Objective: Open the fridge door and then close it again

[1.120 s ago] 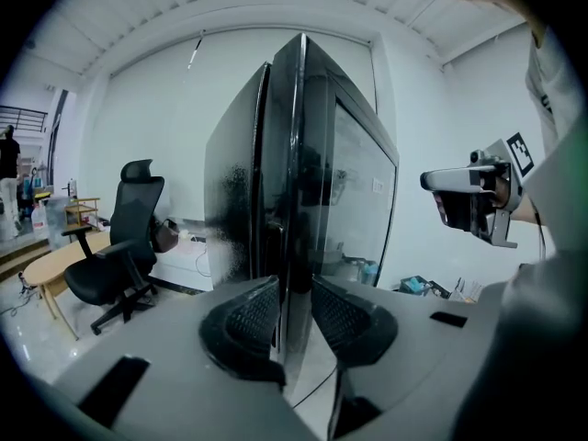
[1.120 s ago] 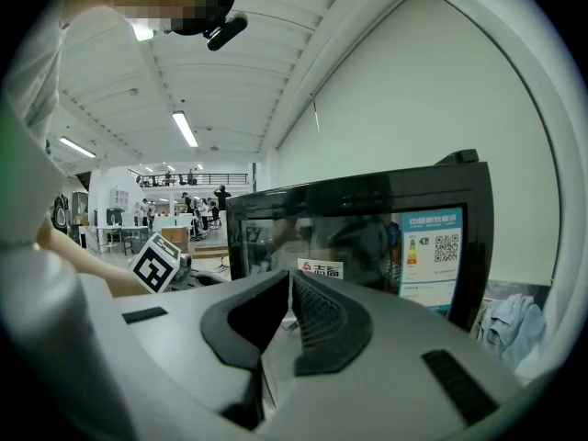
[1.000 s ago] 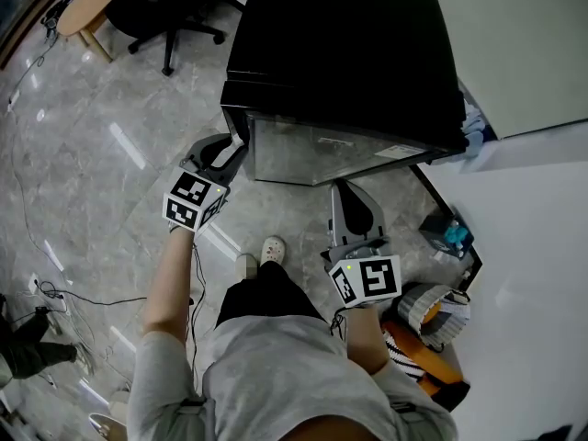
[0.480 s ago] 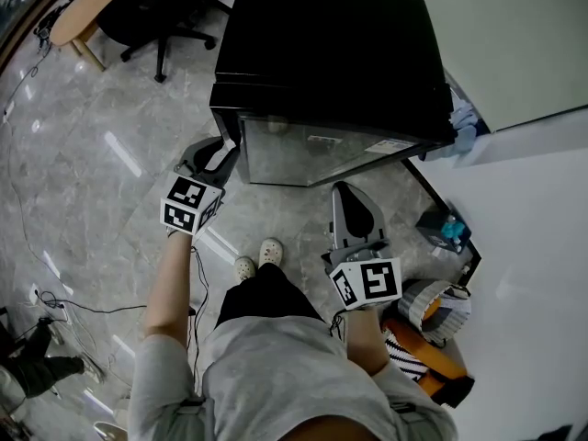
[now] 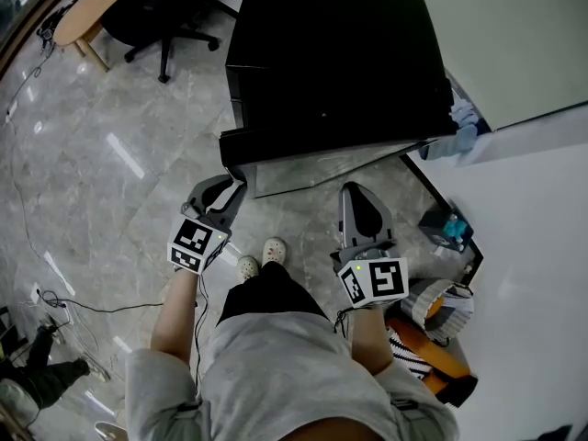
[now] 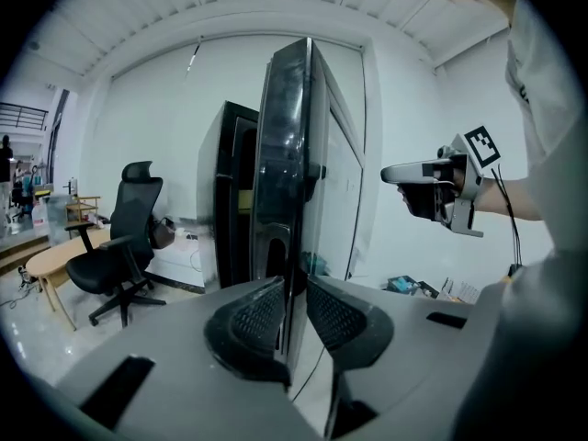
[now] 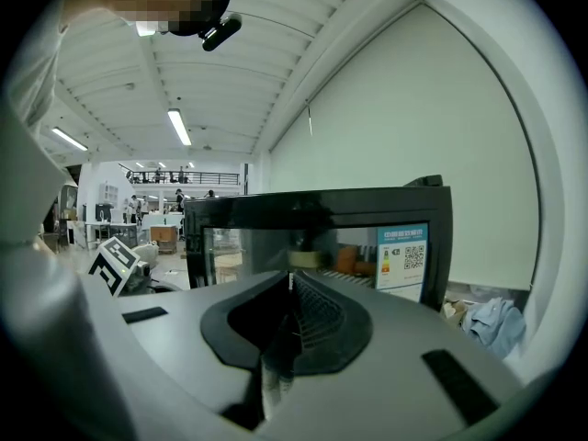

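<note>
The left gripper point(image 5: 234, 184), its jaws just closing, clamps the free edge of the fridge door point(image 5: 312, 168), partly open over bare floor point(image 5: 138, 108); the right gripper point(image 5: 360, 191) hangs beside, jaws together, empty

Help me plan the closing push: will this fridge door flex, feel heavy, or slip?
Likely rigid: the fridge door looks like a thick, glass-fronted slab. It is probably weighty, yet should swing easily, as it already stands ajar. Its glossy edge may slip; the left gripper has just been closing its jaws round it.
</note>
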`<control>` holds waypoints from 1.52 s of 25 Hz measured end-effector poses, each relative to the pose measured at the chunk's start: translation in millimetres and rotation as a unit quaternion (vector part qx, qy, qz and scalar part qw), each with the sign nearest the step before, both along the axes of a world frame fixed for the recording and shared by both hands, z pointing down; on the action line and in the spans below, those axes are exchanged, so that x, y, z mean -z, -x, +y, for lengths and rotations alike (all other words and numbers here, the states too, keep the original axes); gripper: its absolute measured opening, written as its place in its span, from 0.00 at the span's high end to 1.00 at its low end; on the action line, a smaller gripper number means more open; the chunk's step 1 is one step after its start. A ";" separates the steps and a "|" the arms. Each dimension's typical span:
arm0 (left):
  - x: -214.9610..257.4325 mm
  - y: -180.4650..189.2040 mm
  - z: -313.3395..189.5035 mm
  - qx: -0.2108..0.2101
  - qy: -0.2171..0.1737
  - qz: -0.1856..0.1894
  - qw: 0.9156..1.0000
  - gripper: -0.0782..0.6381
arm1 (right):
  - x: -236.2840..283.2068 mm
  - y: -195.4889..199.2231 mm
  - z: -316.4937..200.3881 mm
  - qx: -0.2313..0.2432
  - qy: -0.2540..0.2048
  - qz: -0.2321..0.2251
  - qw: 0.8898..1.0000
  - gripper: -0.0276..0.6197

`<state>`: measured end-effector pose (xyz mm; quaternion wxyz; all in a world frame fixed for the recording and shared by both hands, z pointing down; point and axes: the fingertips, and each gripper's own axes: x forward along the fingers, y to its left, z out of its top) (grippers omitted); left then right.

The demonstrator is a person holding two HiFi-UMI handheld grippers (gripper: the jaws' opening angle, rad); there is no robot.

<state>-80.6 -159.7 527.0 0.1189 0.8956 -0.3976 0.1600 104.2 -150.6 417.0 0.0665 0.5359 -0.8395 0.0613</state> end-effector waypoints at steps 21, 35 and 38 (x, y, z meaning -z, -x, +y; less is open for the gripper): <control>0.2 -40.9 95.8 -0.035 0.004 -0.001 0.999 0.80 | 21.1 -17.9 72.2 -0.048 -0.022 -0.001 0.999 0.92; -3.1 -44.7 101.6 -0.022 0.021 0.003 1.000 0.80 | 25.3 -19.8 86.2 -0.060 -0.028 -0.003 0.998 0.92; -2.2 -41.9 97.0 -0.013 0.020 0.006 1.000 0.80 | 25.6 -18.7 86.0 -0.058 -0.027 -0.005 0.998 0.92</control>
